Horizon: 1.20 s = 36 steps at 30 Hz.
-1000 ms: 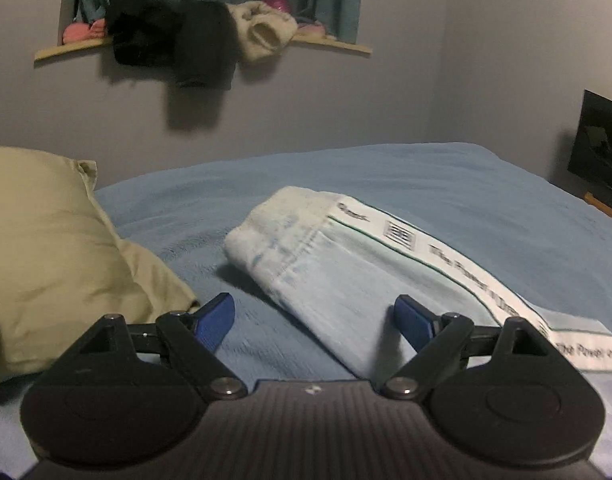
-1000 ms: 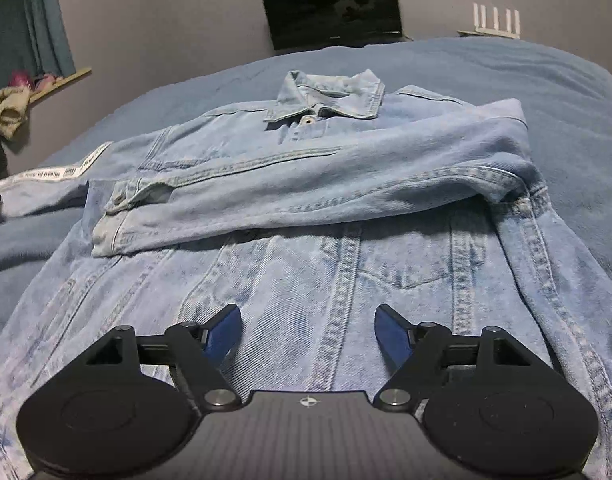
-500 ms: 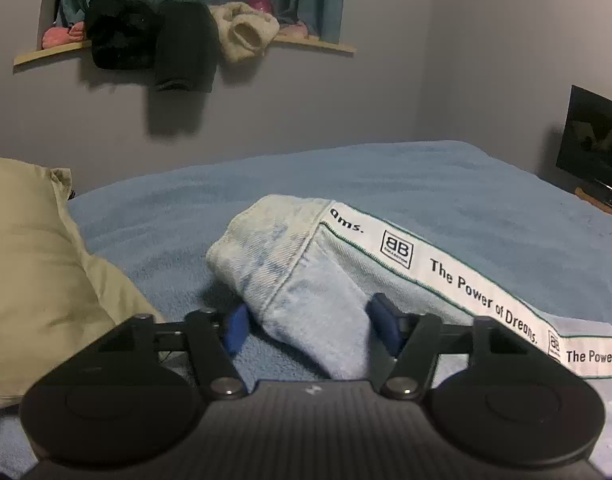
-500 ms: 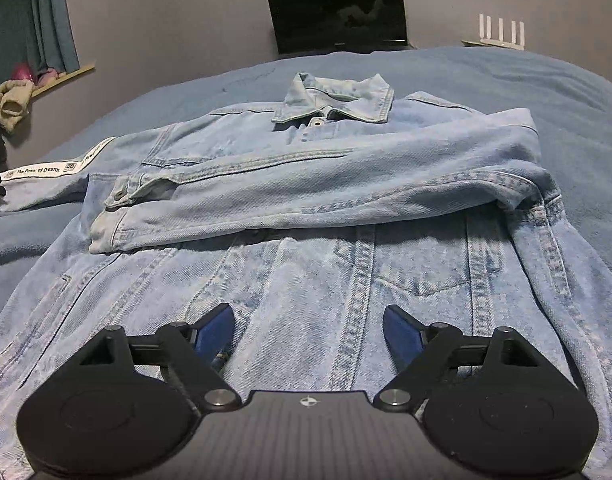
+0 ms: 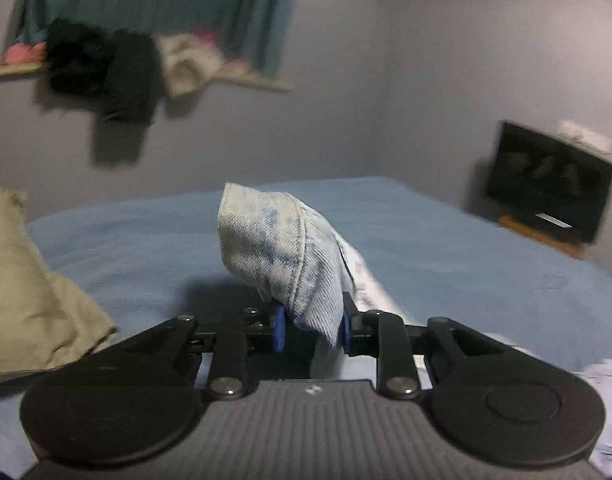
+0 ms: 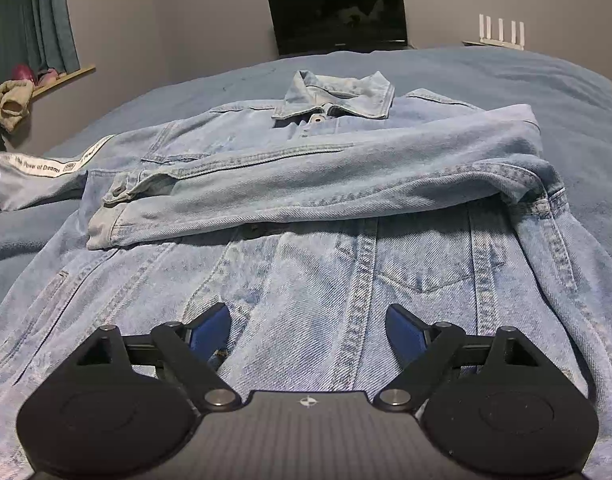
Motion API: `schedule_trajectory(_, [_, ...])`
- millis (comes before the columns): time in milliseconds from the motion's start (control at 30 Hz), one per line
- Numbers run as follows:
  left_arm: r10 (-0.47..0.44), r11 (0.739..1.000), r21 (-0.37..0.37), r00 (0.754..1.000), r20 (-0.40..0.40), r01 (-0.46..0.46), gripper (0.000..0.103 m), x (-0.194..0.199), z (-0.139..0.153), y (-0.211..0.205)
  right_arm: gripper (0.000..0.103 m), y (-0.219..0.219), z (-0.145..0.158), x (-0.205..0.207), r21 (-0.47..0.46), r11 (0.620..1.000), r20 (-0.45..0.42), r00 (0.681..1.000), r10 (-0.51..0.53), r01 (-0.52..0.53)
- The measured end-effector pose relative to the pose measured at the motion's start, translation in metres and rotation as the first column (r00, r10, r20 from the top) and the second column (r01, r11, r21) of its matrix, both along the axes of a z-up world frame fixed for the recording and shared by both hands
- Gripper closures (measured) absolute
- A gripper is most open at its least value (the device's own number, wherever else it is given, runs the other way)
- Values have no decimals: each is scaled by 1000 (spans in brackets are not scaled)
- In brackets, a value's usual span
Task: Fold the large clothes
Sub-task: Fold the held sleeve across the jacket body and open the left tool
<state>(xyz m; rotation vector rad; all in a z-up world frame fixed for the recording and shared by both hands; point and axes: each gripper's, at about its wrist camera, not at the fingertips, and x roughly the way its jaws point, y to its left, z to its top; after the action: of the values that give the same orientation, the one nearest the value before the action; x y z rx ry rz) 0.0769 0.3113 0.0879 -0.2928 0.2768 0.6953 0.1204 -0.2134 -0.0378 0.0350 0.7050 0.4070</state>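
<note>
Two tools work one denim jacket [image 6: 306,208], which lies spread face up on a blue bed [image 6: 506,76], collar toward the far wall. Left tool [image 5: 311,330]: jaws closing on the cuff end of one sleeve [image 5: 282,248], blue pads pressed to either side of the cloth; the cuff stands up above the tool, raised off the bed, and a white printed band runs down the sleeve behind it. Right tool [image 6: 308,334]: jaws wide, nothing gripped, poised just above the jacket's lower front panel, beside a vertical seam. Across the chest, beyond this tool, lies the other sleeve [image 6: 306,184], folded over. A tan pillow [image 5: 30,300] rests to the left of the left tool; a dark screen [image 6: 338,12] stands beyond the collar.
</note>
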Motion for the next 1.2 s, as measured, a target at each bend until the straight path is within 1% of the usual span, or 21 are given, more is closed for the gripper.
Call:
schedule_trajectory(100, [-117,991,76,993,35,114,82,0,20,-46,15,1,-1,-1,-4,1000,5,1000,0,0])
schedule_trajectory(167, [-209,972,118,977,48,202,82,2,31,-80,15,0,0,-1,1,1000,5,1000,0,0])
schedule_trajectory(233, [-310,942,152,950,46,300,82,9,39,-118,15,-1,1,-1,6,1000,6,1000,-1,1])
schedule_trajectory(300, [-419,896,171,907,28,409,82,19,44,-163,17,-2,3,-2,11,1000,14,1000,-6,6])
schedule_trajectory(367, [-520,841,181,854,4,511,82,27,45,-209,21,-6,8,-4,15,999,36,998,-43,42])
schedule_trajectory(433, [-605,781,180,796,-25,599,83,35,41,-254,21,-13,14,-5,19,997,60,995,-75,74])
schedule_trajectory(533, [-694,696,182,716,-77,694,83,44,28,-320,20,-24,26,-5,8,990,102,985,-141,141])
schedule_trajectory(633, [-753,629,166,648,-114,760,83,56,12,-377,20,-39,29,-2,18,981,89,977,-196,195])
schedule_trajectory(733, [-794,573,143,590,-145,807,83,67,-3,-427,20,-54,26,5,57,970,33,970,-239,237])
schedule_trajectory(767, [-801,560,142,577,-158,816,83,70,-7,-442,20,-60,25,8,73,966,10,968,-251,249])
schedule_trajectory(833, [-805,545,150,565,-182,825,82,75,-14,-462,20,-67,23,12,82,959,-18,962,-272,273])
schedule_trajectory(867, [-805,543,144,561,-193,827,82,79,-17,-466,20,-70,21,13,80,956,-25,959,-281,282])
schedule_trajectory(900, [-812,536,117,549,-200,836,81,84,-20,-469,20,-72,20,15,72,954,-28,957,-289,290])
schedule_trajectory(967, [-827,528,35,523,-204,848,71,91,-25,-467,20,-71,19,18,58,951,-33,953,-302,304])
schedule_trajectory(1000, [-840,516,-5,504,-200,857,56,93,-25,-461,20,-73,18,20,59,950,-40,952,-305,307])
schedule_trajectory(1033, [-849,506,-27,492,-193,862,37,96,-27,-459,20,-75,18,21,63,950,-46,951,-305,307])
schedule_trajectory(1067, [-852,502,-31,488,-188,864,27,93,-28,-455,20,-75,17,22,64,950,-49,952,-303,306])
schedule_trajectory(1100, [-850,506,-23,494,-186,862,15,89,-29,-452,20,-75,18,21,63,950,-49,952,-302,305])
schedule_trajectory(1133, [-848,507,-9,497,-185,862,12,81,-27,-448,20,-75,18,21,62,951,-48,953,-300,302])
schedule_trajectory(1167, [-849,502,-4,491,-197,865,12,77,-27,-445,20,-75,17,21,61,952,-48,954,-297,300])
schedule_trajectory(1200, [-844,503,-5,490,-218,864,12,71,-26,-438,20,-75,17,21,62,952,-50,954,-296,298])
